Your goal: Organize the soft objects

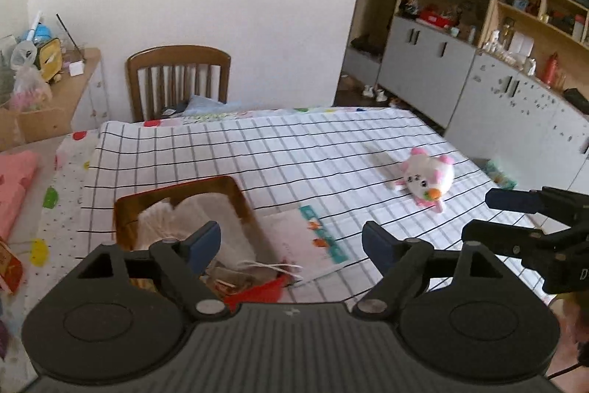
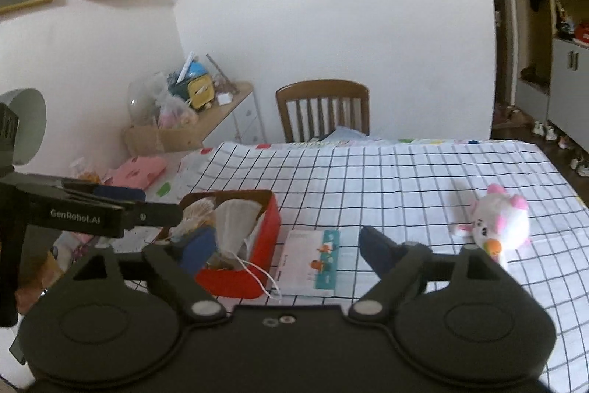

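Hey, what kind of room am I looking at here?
Probably a home dining or living room: a table under a checked cloth, a wooden chair at its far side, and grey storage cabinets with household clutter.

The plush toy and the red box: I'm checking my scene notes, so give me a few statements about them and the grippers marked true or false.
1. The plush toy lies on the checked cloth. True.
2. The toy is inside the red box. False: it lies apart from it, on the cloth.
3. The left gripper is open and holds nothing. True.
4. The right gripper grips the toy. False: it is open and empty.
5. A booklet lies beside the box. True.
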Tool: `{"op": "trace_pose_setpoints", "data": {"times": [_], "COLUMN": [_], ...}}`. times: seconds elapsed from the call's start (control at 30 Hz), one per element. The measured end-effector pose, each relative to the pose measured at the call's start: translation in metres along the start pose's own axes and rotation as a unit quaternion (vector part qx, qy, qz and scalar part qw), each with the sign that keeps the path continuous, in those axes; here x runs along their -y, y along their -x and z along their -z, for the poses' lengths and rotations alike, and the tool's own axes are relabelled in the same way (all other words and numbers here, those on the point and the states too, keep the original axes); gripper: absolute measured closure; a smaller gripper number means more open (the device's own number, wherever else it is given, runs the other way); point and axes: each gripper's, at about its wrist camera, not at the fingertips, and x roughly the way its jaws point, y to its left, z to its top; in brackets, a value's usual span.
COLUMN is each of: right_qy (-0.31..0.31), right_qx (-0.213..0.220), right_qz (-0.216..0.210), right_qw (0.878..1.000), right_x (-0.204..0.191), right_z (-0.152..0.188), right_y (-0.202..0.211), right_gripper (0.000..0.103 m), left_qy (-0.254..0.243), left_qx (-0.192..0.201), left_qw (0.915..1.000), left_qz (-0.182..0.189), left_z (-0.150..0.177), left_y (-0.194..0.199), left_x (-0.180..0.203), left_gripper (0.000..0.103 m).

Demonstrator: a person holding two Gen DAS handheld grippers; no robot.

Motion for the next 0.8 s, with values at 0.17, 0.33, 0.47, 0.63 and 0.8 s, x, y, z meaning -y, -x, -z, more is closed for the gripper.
{"op": "trace_pose_setpoints", "data": {"times": [0.17, 0.33, 0.47, 0.63, 0.8], "right_qy": [0.002, -0.002, -0.018, -0.038, -0.057], "right_qx": [0.018, 0.049, 0.057, 0.049, 0.049], "right_qz": [0.029, 0.084, 0.101, 0.105, 0.116], "right_qw": [0.999, 0.995, 0.993, 0.992, 0.99], "right_x": [-0.007, -0.016, -0.015, -0.01, -0.004], "right_z": [0.004, 0.008, 0.013, 0.017, 0.02], "right_y": [0.012, 0.021, 0.025, 0.027, 0.03], "right_gripper": [0.003, 0.0, 0.0, 0.0, 0.0], "left_qy": [-0.005, -0.019, -0.013, 0.002, 0.003], "left_qx": [0.011, 0.018, 0.026, 0.033, 0.036], "left_qw": [0.9999, 0.9996, 0.9996, 0.9995, 0.9993], "left_qz": [-0.001, -0.013, -0.003, 0.0, -0.014], "left_z": [0.007, 0.012, 0.014, 0.015, 0.016], "left_y": [0.007, 0.012, 0.018, 0.023, 0.025], "left_x": [0.012, 0.019, 0.022, 0.024, 0.028], "left_gripper": [0.008, 0.002, 0.002, 0.002, 0.002]}}
